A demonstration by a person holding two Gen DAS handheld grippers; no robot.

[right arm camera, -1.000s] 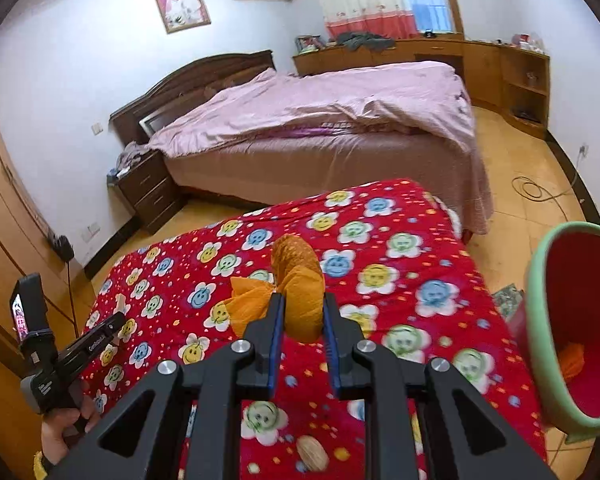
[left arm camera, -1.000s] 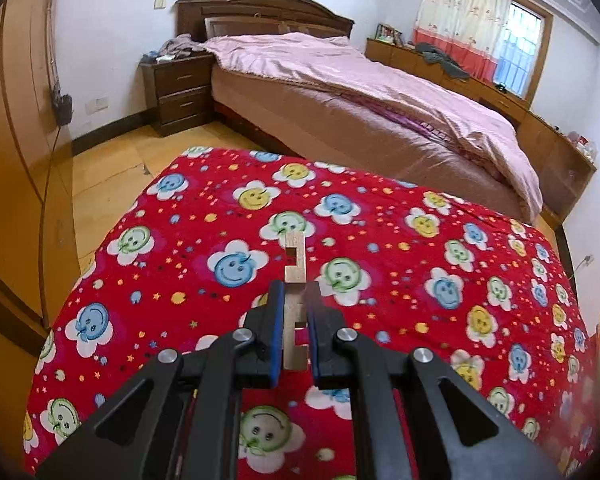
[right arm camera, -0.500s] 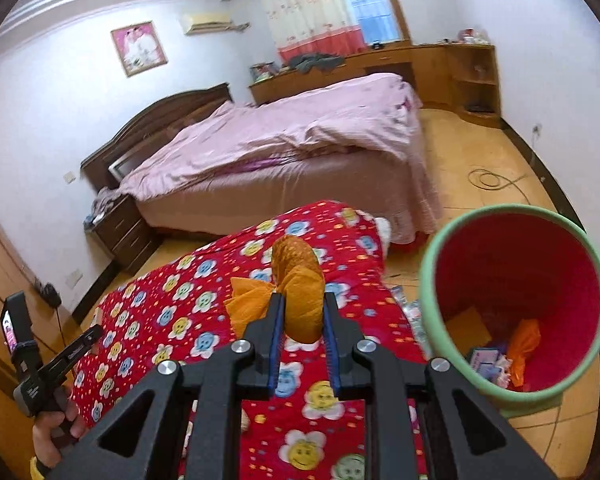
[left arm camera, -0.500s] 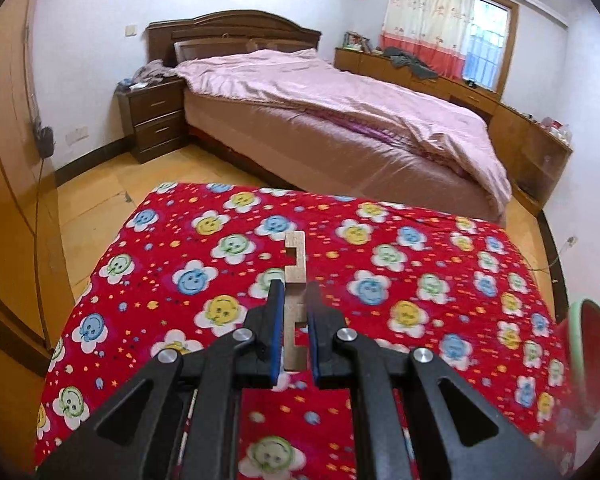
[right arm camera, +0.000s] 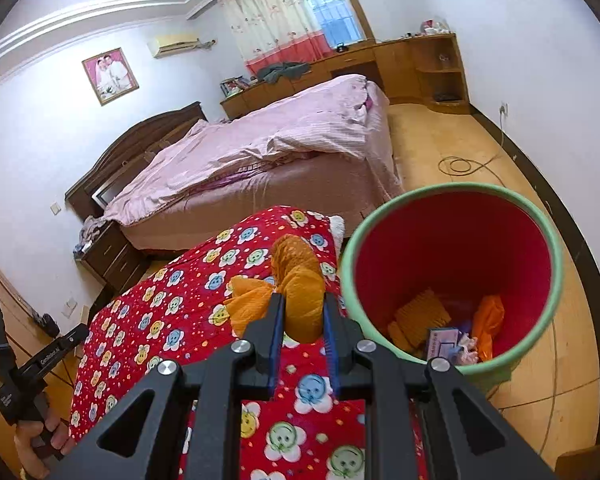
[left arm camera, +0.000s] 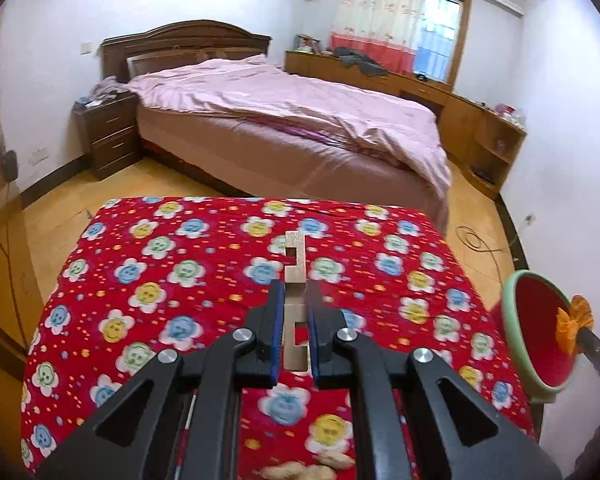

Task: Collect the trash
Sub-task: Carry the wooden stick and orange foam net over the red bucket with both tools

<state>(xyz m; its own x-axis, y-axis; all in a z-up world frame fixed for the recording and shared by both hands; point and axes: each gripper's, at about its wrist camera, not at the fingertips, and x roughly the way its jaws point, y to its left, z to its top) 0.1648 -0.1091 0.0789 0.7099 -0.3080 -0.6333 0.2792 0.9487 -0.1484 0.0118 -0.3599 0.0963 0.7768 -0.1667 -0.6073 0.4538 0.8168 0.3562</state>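
My right gripper (right arm camera: 303, 312) is shut on a crumpled orange wrapper (right arm camera: 296, 280), held above the right edge of the red flowered tablecloth (right arm camera: 172, 312), just left of the green-rimmed red bin (right arm camera: 452, 280). The bin holds several pieces of trash. My left gripper (left arm camera: 296, 304) is shut on a notched wooden strip (left arm camera: 294, 268), held above the tablecloth (left arm camera: 180, 264). In the left wrist view the bin (left arm camera: 540, 344) sits at the right edge with the orange wrapper (left arm camera: 574, 322) over it.
Peanut shells (left arm camera: 312, 470) lie on the cloth near the front edge. A pink-covered bed (left arm camera: 284, 120) stands behind the table, a nightstand (left arm camera: 110, 136) to its left, wooden cabinets (left arm camera: 480, 120) along the far wall. A cable (right arm camera: 464, 166) lies on the floor.
My right gripper has carried the orange wrapper rightward to the bin, which now fills the right of its view. My left gripper has risen and pulled back, still holding the wooden strip.
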